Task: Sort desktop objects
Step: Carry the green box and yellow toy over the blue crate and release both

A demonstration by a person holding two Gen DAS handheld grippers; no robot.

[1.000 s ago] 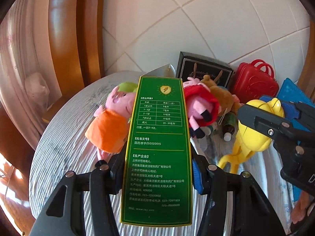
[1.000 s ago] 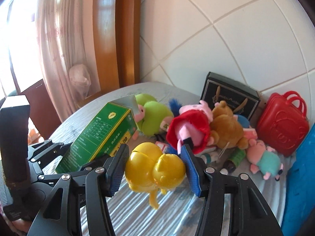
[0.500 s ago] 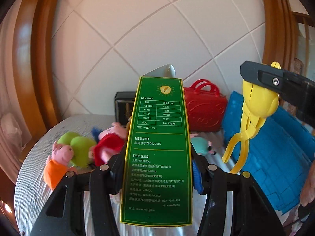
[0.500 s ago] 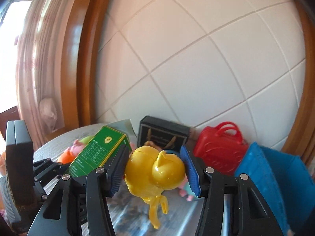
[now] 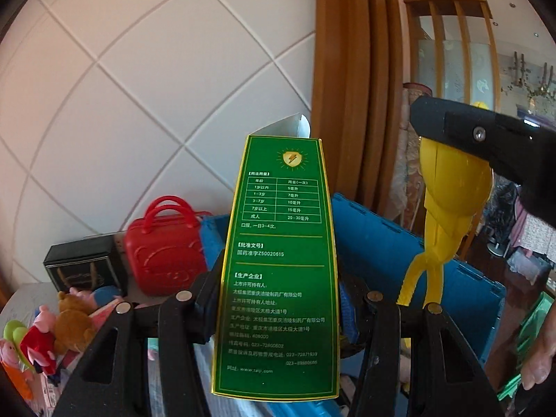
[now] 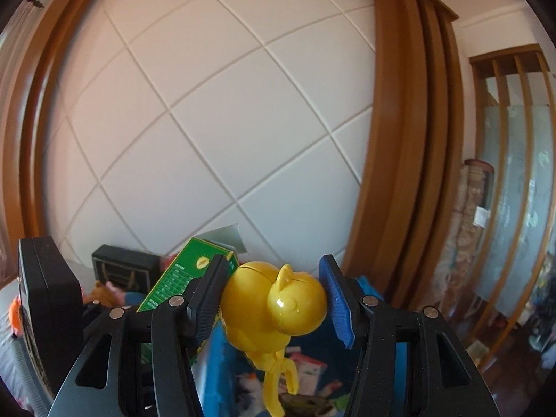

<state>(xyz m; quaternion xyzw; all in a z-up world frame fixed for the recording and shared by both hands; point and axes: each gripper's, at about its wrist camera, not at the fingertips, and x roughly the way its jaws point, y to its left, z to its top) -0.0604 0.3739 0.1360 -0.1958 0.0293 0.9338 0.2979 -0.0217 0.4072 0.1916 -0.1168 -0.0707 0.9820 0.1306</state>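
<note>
— So, what is each tool carrying?

— One item apiece. The left gripper (image 5: 278, 316) is clamped on one tall green cardboard medicine box (image 5: 278, 271), upright, with its silvery top flap open. The right gripper (image 6: 274, 302) holds one glossy yellow plastic cat figure (image 6: 274, 309): its left pad presses the body, while a thin gap seems to show at the blue right pad (image 6: 335, 300) (so whether that side touches, I cannot tell).

— And where are they held?

— Both are in the air above one blue plastic crate (image 5: 382, 239). From the left wrist camera the figure's two legs dangle over the crate's far rim.

— What is left on the table?

— One red plastic toy suitcase with two handles (image 5: 163, 253) stands just beside the crate, and one black gift box (image 5: 83, 267) is next to that. In front lies a heap of plush toys (image 5: 52, 330): one brown bear and at least three pink pig dolls, though the edge blurs the count.

— Anything inside the crate?

— Some packets, too small to count.
</note>
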